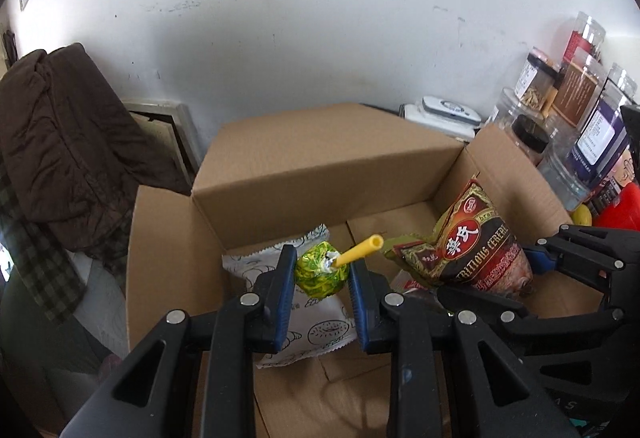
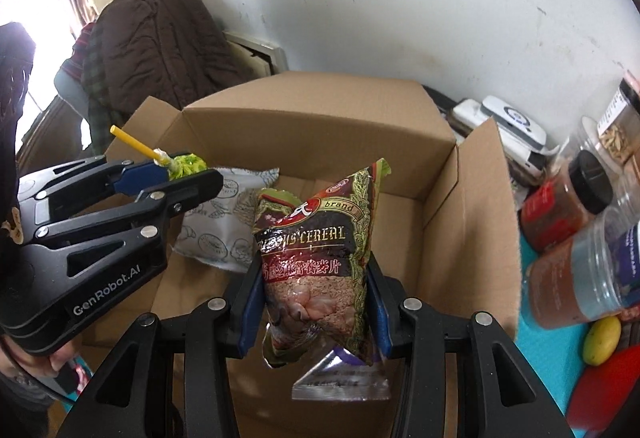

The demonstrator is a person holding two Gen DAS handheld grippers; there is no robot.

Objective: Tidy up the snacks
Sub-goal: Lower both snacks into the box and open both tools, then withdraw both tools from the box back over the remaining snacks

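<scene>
An open cardboard box (image 1: 320, 166) fills the middle of both views, its flaps standing up and its back wall close to a scuffed white wall (image 1: 320, 18). Off the box's left side, a brown quilted coat (image 1: 60, 142) hangs in a heap over a checked cloth. Past the box's right flap, clear plastic jars (image 2: 568, 206) with dark lids and printed labels stand crowded together, and a white device (image 2: 512, 122) lies behind them near the wall. A yellow lemon-like object (image 2: 600, 342) sits at the near right, beside something red.

On the box floor, toward its left wall, lies a white snack packet (image 1: 320, 330) printed with line drawings of pastries. It lies flat, partly beneath the left gripper.

The right gripper (image 2: 312, 302) hangs over the box's right half, its blue pads pressed against both sides of a dark red cereal bag (image 2: 316, 258), which stands upright between them, clear of the box floor. A crumpled clear wrapper end shows below the bag.

The left gripper (image 1: 320, 274) hovers over the box's left half, its jaws drawn narrow and clamped on a lollipop (image 1: 320, 270) in green-and-yellow foil. The yellow stick (image 1: 358, 252) points up and toward the box's back wall. A hand (image 2: 60, 358) grips the left gripper's handle at the near left edge.
</scene>
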